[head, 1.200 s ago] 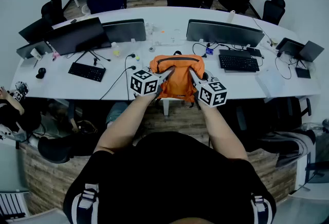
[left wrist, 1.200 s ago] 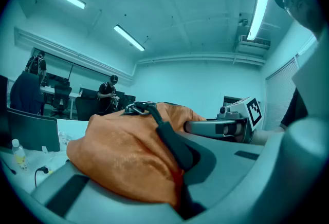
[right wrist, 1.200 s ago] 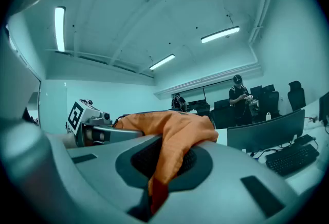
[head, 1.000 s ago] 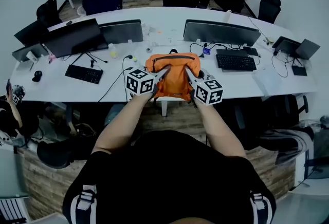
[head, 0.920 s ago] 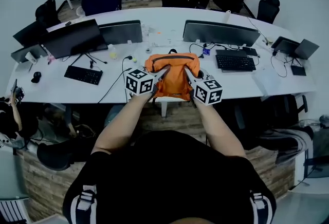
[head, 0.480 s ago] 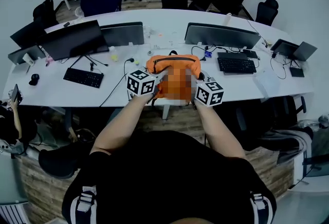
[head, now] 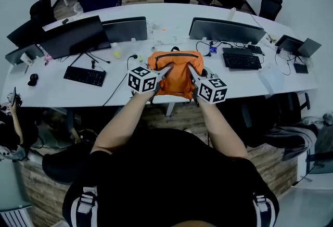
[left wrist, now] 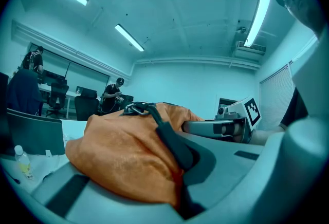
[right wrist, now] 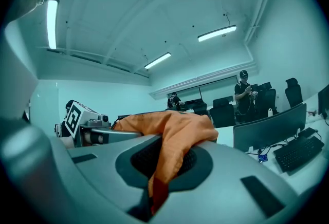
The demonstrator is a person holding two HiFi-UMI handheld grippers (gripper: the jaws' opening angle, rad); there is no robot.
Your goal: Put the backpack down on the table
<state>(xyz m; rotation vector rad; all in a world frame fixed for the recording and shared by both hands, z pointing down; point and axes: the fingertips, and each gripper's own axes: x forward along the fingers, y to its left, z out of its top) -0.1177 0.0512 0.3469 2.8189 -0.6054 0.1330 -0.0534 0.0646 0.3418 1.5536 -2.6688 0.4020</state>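
The orange backpack [head: 176,72], trimmed with a black zip and strap, stands upright with its zipped top uppermost. The left gripper [head: 168,68] and right gripper [head: 190,69] pinch its fabric at either side. It is over the near edge of the white bench [head: 244,85]; whether it rests there cannot be told.

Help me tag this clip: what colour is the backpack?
The backpack is orange, with a dark zip along its top; the head view shows it best.

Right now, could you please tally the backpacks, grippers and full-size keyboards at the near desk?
backpack: 1
grippers: 2, left gripper and right gripper, both shut on the backpack
keyboards: 2
Total: 5
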